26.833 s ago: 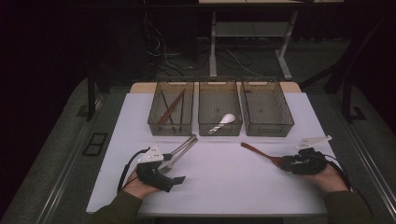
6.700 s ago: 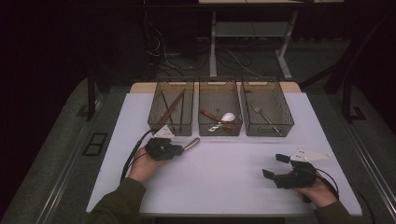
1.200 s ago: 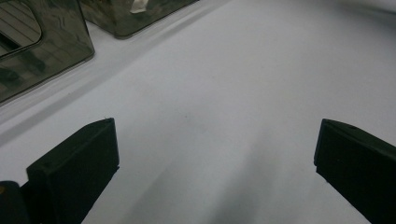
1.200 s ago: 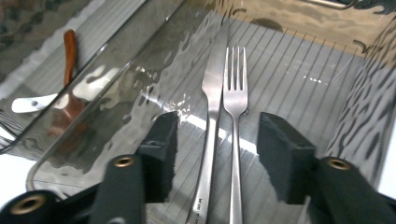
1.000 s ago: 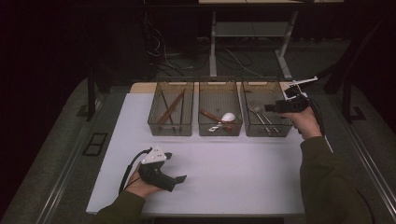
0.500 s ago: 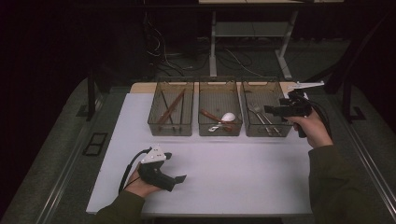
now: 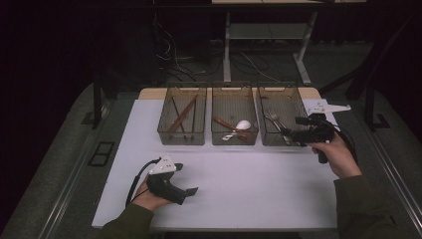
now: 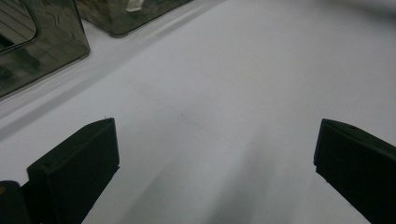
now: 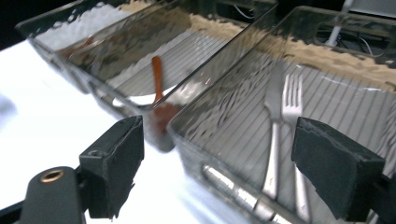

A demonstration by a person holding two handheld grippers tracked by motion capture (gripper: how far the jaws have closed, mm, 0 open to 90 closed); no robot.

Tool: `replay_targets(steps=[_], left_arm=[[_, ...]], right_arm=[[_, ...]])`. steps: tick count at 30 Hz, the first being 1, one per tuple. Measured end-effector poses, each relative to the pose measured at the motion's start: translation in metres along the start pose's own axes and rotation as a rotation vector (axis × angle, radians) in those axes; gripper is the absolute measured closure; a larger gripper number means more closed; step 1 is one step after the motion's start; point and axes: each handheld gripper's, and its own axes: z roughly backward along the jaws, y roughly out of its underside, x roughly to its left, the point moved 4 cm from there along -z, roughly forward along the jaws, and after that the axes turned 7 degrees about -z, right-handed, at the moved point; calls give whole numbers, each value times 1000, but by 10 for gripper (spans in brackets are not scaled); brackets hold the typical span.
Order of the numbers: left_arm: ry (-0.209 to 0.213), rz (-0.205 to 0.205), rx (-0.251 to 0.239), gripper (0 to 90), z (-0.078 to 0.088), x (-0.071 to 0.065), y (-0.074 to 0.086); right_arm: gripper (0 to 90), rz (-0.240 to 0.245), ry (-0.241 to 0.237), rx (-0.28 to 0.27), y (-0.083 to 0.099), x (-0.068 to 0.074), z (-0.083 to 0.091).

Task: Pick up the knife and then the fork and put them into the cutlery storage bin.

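Three clear bins stand in a row at the back of the white table (image 7: pixel 249 194). The left bin (image 7: pixel 182 141) holds brown sticks (image 7: pixel 183 113). A wooden spoon (image 7: pixel 224 123) and a white spoon (image 7: pixel 243 124) lie in the middle bin (image 7: pixel 234 142). Two metal forks (image 9: pixel 280 140) lie in the right bin (image 7: pixel 279 87). My right gripper (image 7: pixel 293 133) hovers at that bin's near right corner, pointing left. Its jaws have just been opening and stand open with nothing between them. My left gripper (image 7: pixel 185 178) rests open and empty on the table at the near left.
A bin corner (image 8: pixel 42 46) stands far to the left ahead of my left gripper (image 8: pixel 215 172). Table legs and cables (image 7: pixel 249 59) lie beyond the far edge. Dark grey floor borders the table on both sides.
My right hand has drawn back from over the right bin toward the near side, and its jaws stand wider. The left hand has not moved.
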Motion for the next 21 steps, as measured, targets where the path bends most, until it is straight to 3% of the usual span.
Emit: replay_targets(steps=[6,21], left_arm=[[3,1,-4,0,0,-1,0],[0,-7,-5,0,2,-2,-1]], right_arm=[[168,33,-18,-4,17,13,4],[167,57,-81,-9,60,40,16]])
